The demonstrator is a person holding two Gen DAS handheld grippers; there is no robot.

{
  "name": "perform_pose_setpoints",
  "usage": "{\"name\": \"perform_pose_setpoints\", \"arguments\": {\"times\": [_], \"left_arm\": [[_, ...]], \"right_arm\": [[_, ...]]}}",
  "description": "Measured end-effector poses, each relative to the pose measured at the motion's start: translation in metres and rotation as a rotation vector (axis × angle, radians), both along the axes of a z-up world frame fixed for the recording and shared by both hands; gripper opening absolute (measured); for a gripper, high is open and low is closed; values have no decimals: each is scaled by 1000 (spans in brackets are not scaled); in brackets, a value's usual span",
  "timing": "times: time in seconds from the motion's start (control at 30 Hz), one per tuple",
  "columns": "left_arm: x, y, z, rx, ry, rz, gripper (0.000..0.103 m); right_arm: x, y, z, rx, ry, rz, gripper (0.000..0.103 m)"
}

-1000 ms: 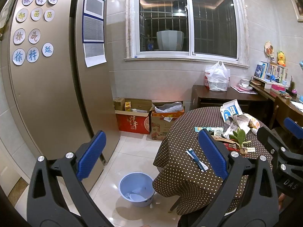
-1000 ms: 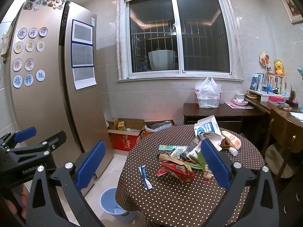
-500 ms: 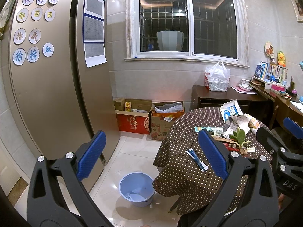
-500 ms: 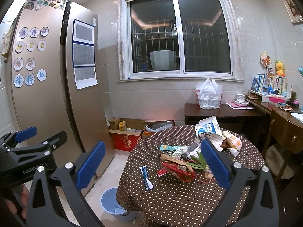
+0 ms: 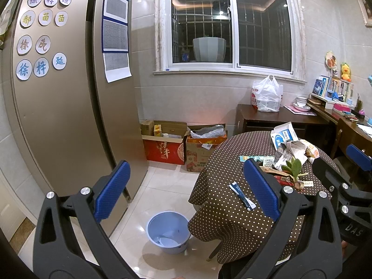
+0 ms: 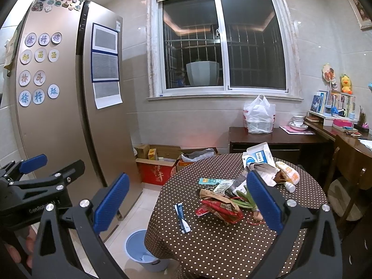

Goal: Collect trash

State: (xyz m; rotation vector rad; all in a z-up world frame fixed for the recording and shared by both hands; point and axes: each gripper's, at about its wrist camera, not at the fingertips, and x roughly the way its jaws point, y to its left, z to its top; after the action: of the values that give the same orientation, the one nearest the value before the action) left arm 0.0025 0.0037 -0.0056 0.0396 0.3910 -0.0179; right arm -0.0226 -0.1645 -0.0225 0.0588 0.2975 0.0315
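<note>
Both grippers are held up in the air, short of the round table [image 6: 209, 251] with its brown dotted cloth, and nothing is gripped. The left gripper [image 5: 186, 193] is spread wide, its blue pads well apart; the right gripper [image 6: 186, 200] is spread just as wide and is likewise empty.

The trash is gathered on the table top. A small blue-and-white wrapper [image 6: 182, 217] lies flat and alone near the left edge of the cloth, apart from the heap. The heap itself is made up of a crumpled red snack bag [image 6: 220, 209], green leafy scraps [image 6: 244, 201] beside it, a teal flat packet [image 6: 210, 181] behind, and a torn white-and-blue carton [image 6: 257, 158] standing at the back. A pale blue bucket [image 5: 168, 231] stands on the floor tiles just beside the table, below the cloth's hem; some scraps are already seen in its bottom.

The step in hand is judged to be the first reach toward the table. It would be done best if the lone wrapper were taken first, since it is free of the pile. As it lies flat, one pad should be slid under a raised edge before the pads are closed. The limp bag is better pinched at a crumpled fold. The bucket, it is supposed, is where each piece should be dropped, from straight above its mouth
</note>
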Motion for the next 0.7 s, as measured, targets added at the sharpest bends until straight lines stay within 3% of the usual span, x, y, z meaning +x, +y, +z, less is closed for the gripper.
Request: {"name": "perform_pose_setpoints", "arguments": {"times": [0.7], "left_arm": [[-22,-13,8,54,2,26,96]], "right_arm": [[-14,-12,0,36,-11,55,99]]}}
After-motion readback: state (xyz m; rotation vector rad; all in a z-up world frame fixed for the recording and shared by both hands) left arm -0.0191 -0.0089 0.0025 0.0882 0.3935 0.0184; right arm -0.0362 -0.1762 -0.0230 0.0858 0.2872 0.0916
